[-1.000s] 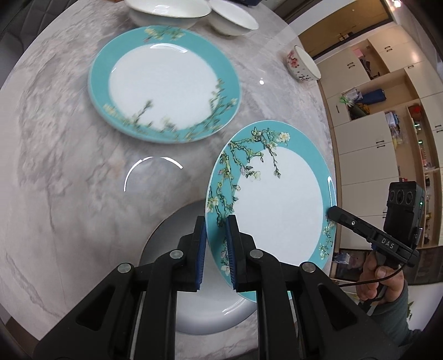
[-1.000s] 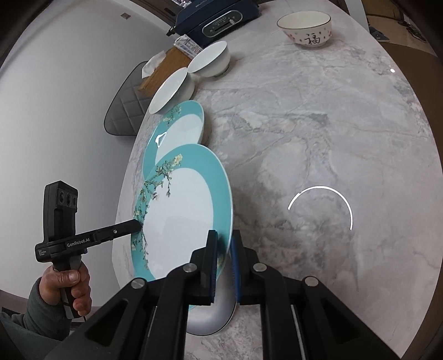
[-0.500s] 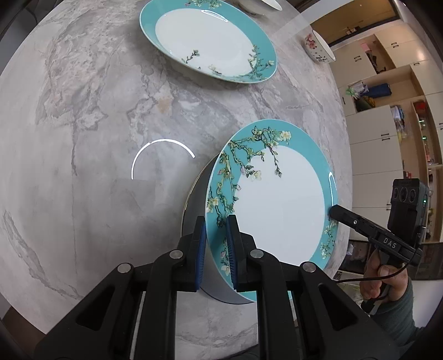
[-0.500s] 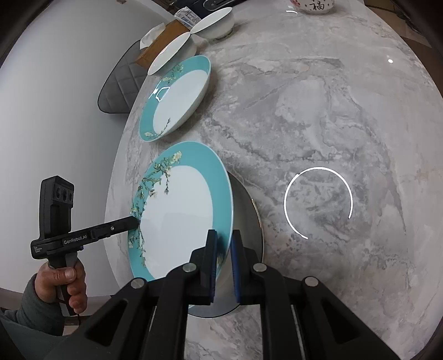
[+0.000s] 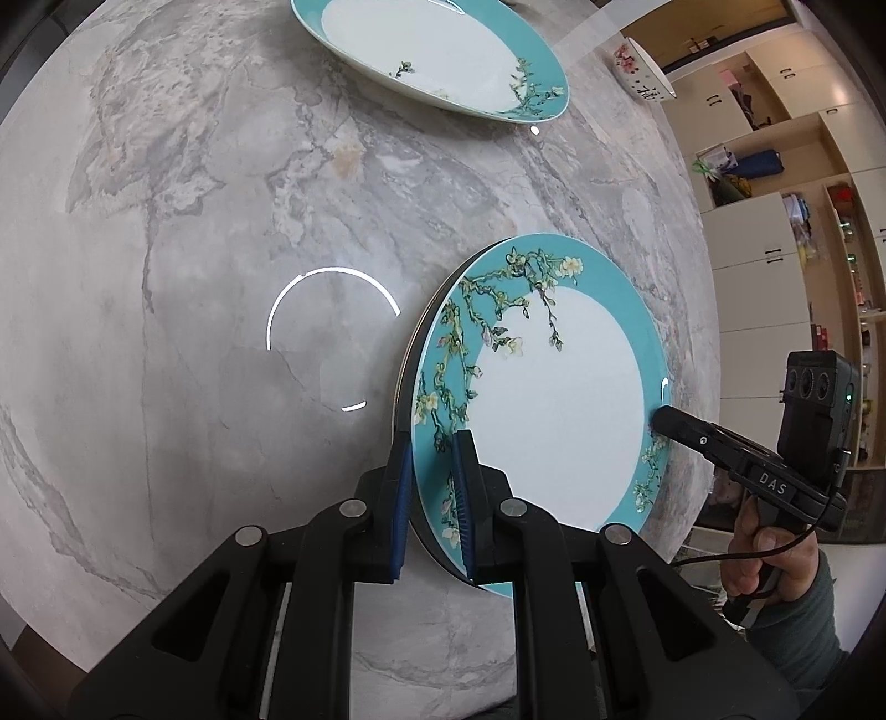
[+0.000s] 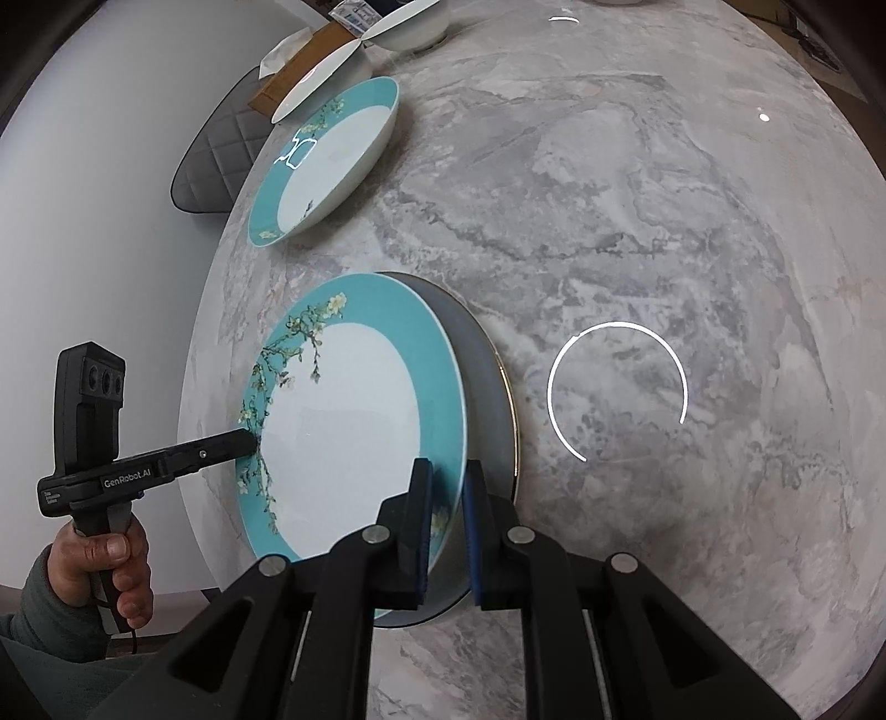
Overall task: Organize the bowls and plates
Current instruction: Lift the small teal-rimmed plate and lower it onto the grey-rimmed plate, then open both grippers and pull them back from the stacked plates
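Observation:
A teal floral plate (image 5: 554, 399) is held by both grippers at opposite rims, close over a grey gold-rimmed plate (image 6: 490, 399) on the marble table. My left gripper (image 5: 432, 498) is shut on the teal plate's near rim. My right gripper (image 6: 446, 515) is shut on the opposite rim; it also shows in the left wrist view (image 5: 659, 418). The left gripper shows in the right wrist view (image 6: 252, 440). A second teal floral plate (image 5: 437, 55) lies further back, also in the right wrist view (image 6: 326, 160).
White bowls (image 6: 410, 27) and a white plate (image 6: 318, 77) sit at the far table edge beside a brown box (image 6: 288, 72). A flowered bowl (image 5: 642, 72) stands far right. A grey chair (image 6: 216, 160) stands beside the table. Cupboards (image 5: 775, 221) line the room.
Both grippers have lowered the teal plate onto the grey plate, which is now mostly hidden under it. The far plates have slid up and away in both views.

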`<state>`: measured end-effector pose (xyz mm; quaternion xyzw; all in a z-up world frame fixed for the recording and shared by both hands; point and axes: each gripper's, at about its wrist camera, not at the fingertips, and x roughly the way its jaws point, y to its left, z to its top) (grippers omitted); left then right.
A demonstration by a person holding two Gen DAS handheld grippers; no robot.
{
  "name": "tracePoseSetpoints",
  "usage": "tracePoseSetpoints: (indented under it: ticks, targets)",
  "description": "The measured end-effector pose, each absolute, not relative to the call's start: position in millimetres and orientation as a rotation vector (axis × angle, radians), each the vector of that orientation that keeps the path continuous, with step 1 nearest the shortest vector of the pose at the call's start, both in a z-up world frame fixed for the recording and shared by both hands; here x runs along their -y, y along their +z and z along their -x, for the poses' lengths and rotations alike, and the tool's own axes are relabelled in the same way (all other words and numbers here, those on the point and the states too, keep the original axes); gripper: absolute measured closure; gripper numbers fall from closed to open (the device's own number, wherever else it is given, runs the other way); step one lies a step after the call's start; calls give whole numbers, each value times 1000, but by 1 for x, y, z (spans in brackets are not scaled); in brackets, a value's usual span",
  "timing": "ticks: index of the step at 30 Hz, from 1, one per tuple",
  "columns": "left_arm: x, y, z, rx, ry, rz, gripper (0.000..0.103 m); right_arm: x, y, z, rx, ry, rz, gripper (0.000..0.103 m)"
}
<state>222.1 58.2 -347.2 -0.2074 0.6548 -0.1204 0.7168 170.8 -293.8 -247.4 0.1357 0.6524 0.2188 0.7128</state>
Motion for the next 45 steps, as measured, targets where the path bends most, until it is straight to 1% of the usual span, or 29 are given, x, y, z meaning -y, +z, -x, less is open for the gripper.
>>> tracePoseSetpoints:
  ticks: [9,18,22,25,29,31,33,34,35,36,37,38,40,42,43,45]
  targets:
    - [-54,-346,-223,-1440,-273,436,91,289,-247,-165,-1425,441,-251,88]
    - [-48,-346,-222,-1426,-260,411,90,268,-239,-161,-1403,364,-79,83]
    - [-43,-344,-224,-1419,-252,386,89,251,-237,-158,-1377,326,84,81]
    - [-42,-344,-225,-1419,-248,376,88,238,-238,-153,-1354,315,206,79]
    - [-42,-344,-227,-1423,-244,374,88,236,-238,-152,-1344,318,243,75]
    - [-40,-343,-228,-1425,-240,364,87,236,-238,-150,-1344,325,241,71]
    - [-38,-343,-228,-1427,-239,364,83,235,-238,-151,-1344,334,234,65]
    - [-38,-342,-229,-1425,-247,370,75,235,-238,-151,-1345,332,233,62]
    - [-35,-341,-229,-1421,-252,374,68,235,-239,-152,-1352,328,228,55]
    - [-33,-338,-229,-1412,-250,366,40,235,-240,-151,-1356,323,221,51]
    - [-32,-337,-229,-1406,-237,354,19,237,-239,-151,-1356,318,210,50]
    - [-32,-336,-229,-1395,-231,358,17,240,-237,-151,-1353,314,196,47]
    - [-33,-335,-230,-1401,-231,383,17,245,-233,-151,-1343,309,166,39]
    - [-37,-333,-230,-1410,-220,414,17,254,-225,-153,-1325,316,114,29]
    - [-39,-330,-230,-1405,-220,429,17,258,-222,-155,-1316,316,98,26]
    - [-45,-320,-230,-1380,-217,456,17,270,-209,-160,-1285,329,40,10]
